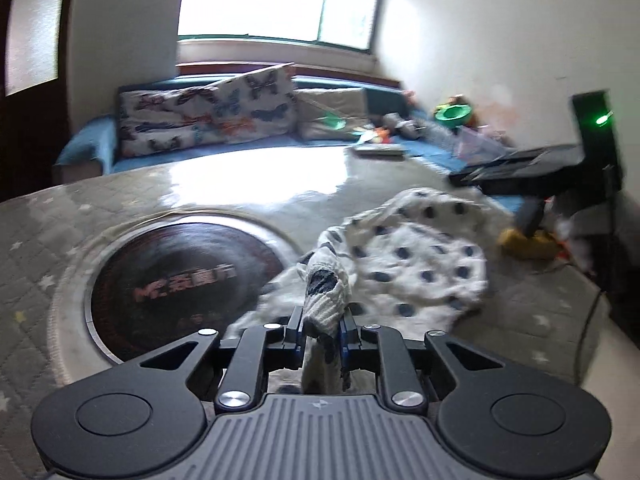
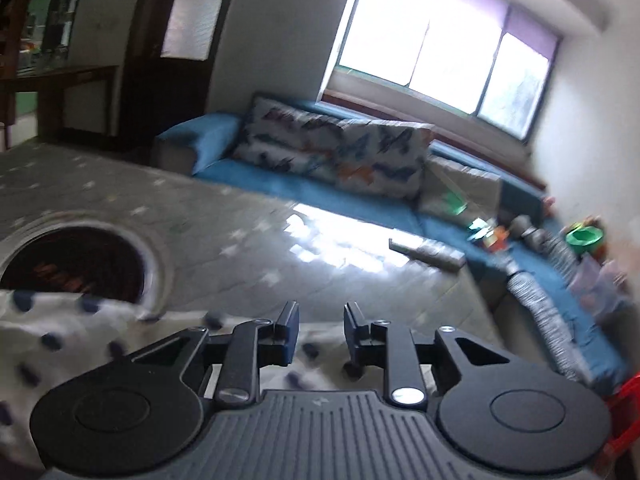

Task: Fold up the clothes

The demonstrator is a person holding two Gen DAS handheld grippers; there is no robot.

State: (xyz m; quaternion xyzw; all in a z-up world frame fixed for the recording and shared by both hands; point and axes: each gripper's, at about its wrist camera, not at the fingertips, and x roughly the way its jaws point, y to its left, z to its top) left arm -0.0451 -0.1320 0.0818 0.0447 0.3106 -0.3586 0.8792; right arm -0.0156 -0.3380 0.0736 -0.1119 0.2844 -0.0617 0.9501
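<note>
1. Worktop [image 1: 248,196] space is seen stretching wide and mostly bare toward a blue sofa [image 1: 80,140] and a bright window [image 1: 276,0]; its quilted grey cover carries small stars and a strong glare.
2. A dark round inset [image 1: 180,276] is set into the worktop, left of the garment.
3. The far right edge is crowded by a black stand [image 1: 560,164] and scattered toys on the sofa.
4. A white garment with dark blue dots [image 1: 416,264] is bunched in a loose heap on the worktop, right of the inset.
5. A twisted fold of the garment is gripped between the clenched left tongs [image 1: 323,328].
6. The right tongs [image 2: 321,326] are held released, with nothing between them, above the garment's spread cloth.
7. Both views are blurred, so finer seams cannot be made out.
</note>
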